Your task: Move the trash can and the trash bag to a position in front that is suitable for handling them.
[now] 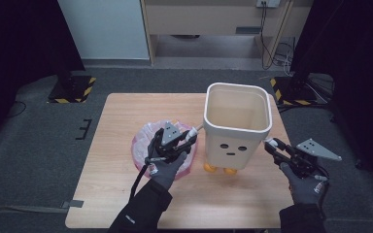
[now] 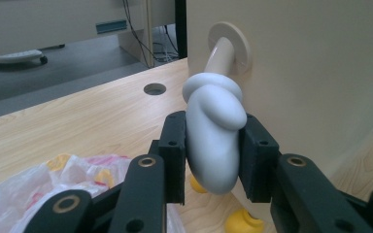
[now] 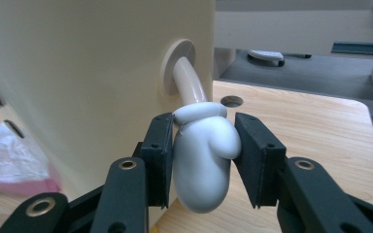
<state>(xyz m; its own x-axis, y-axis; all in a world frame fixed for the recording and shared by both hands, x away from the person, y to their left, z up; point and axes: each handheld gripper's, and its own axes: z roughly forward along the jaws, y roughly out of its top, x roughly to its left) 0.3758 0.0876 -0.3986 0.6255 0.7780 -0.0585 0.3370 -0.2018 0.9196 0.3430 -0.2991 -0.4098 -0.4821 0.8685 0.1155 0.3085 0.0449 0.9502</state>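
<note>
The cream bin (a face on its front, yellow feet below) stands upright on the counter. The left gripper clamps its left mitten hand; the right gripper clasps the right mitten hand. A crumpled plastic bag lies beside it.

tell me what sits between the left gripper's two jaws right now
One of the bin's white mitten-shaped hands, on a beige arm from the cream bin. The left gripper pinches it on both sides, as the left gripper view shows.
</note>
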